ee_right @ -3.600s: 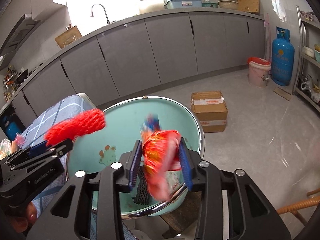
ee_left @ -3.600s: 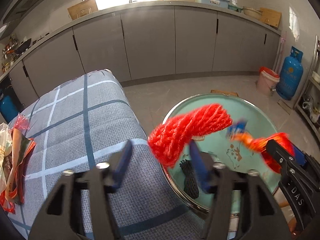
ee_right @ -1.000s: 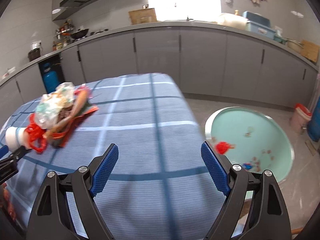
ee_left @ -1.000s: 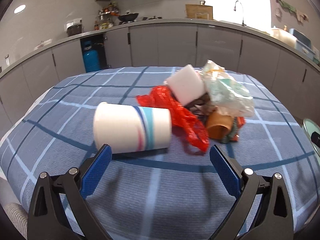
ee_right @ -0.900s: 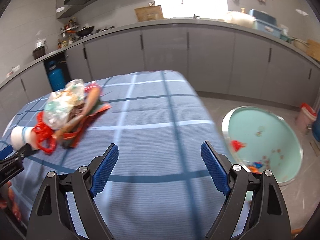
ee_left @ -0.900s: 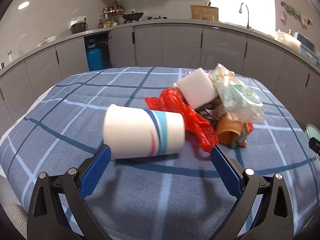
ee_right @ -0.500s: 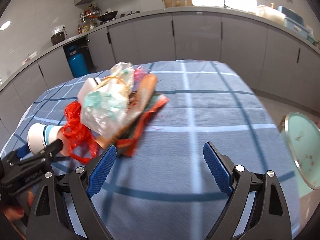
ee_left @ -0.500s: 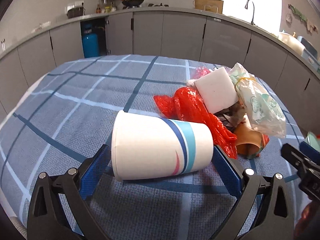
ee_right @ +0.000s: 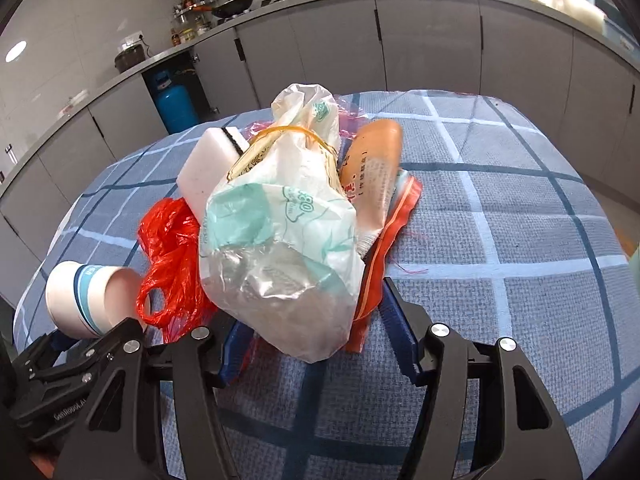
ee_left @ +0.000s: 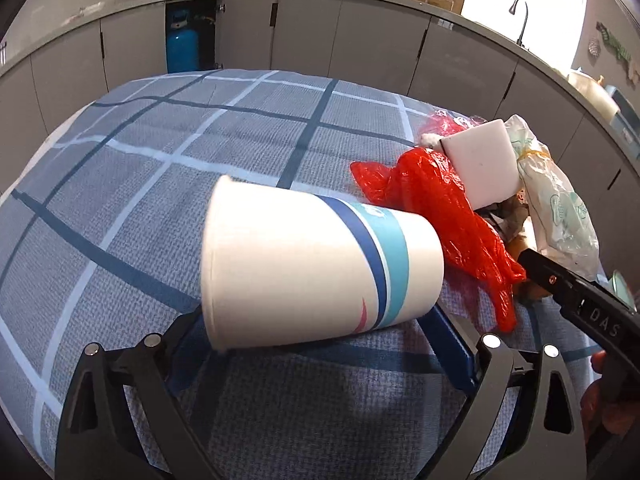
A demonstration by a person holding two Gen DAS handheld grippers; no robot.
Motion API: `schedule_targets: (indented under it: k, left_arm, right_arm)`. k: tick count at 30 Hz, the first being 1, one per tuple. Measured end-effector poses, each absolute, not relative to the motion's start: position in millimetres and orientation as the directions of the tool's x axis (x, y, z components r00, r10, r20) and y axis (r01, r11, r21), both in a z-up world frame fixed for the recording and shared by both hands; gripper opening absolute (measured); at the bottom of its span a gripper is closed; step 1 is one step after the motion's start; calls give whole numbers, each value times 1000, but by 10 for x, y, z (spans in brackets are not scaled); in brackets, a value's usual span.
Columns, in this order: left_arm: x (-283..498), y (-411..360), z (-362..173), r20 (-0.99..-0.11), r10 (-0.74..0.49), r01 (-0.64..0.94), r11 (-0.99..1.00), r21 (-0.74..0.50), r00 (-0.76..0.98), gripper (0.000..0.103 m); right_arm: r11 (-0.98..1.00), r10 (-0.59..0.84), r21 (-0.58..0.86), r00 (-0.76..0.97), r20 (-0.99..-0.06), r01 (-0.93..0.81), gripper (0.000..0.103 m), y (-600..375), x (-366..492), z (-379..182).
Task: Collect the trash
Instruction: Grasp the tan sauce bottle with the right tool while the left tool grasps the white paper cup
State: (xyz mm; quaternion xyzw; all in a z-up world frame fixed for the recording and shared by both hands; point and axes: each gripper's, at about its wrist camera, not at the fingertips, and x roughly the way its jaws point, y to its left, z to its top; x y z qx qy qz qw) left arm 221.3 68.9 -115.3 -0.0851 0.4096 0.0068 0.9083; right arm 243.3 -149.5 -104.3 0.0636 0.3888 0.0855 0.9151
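A white paper cup [ee_left: 320,268] with blue bands lies on its side on the blue checked tablecloth [ee_left: 180,148]. My left gripper [ee_left: 320,344] is open, its fingers on either side of the cup. Behind the cup lie a red plastic bag [ee_left: 440,208], a white foam block [ee_left: 484,164] and a knotted clear plastic bag [ee_left: 556,208]. In the right wrist view my right gripper [ee_right: 316,344] is open around the near end of the clear bag [ee_right: 280,240]. An orange wrapper [ee_right: 372,172], the red bag [ee_right: 172,248] and the cup [ee_right: 88,296] lie beside it.
Grey kitchen cabinets [ee_left: 360,40] run along the wall behind the table. A blue gas cylinder [ee_left: 182,46] stands in an open cabinet bay. The rim of a teal basin [ee_left: 622,284] peeks in at the right edge. The tablecloth [ee_right: 520,220] stretches bare to the right of the pile.
Both grippers have moved in on the trash pile. The left one now straddles the cup and the right one straddles the clear bag. Both stay open.
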Motion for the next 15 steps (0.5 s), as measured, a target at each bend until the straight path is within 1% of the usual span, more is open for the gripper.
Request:
schedule_targets:
  k: [2, 4, 6, 9, 11, 12, 15]
  left_arm:
    - [2212, 666, -1145, -742, -56, -75, 987, -142, 668, 91]
    - [2195, 611, -1131, -735, -59, -52, 990, -128, 675, 82]
    - [2186, 546, -1123, -736, -52, -34, 994, -101, 675, 82]
    - [2192, 503, -1123, -740, -44, -24, 996, -81, 672, 80]
    - [2182, 493, -1114, -735, -54, -11, 996, -84, 676, 77]
    - [2185, 491, -1110, -733, -57, -7, 996, -84, 678, 74]
    - [2178, 464, -1103, -729, -58, 7, 997, -73, 682, 74]
  right_arm:
    - [974, 222, 190, 690, -689, -123, 50, -1518, 2397, -1021]
    - [975, 219, 185, 691, -688, -125, 47, -1536, 2355, -1017]
    - [972, 231, 199, 689, -687, -128, 44, -1583, 2313, -1022]
    - [969, 239, 211, 690, -683, -126, 38, -1634, 2281, -1014]
    - [967, 246, 224, 689, -682, -123, 30, -1688, 2257, -1017]
    - [965, 250, 231, 688, -681, -122, 29, -1713, 2254, -1018]
    - [963, 251, 250, 694, -674, -105, 25, -1831, 2202, -1014]
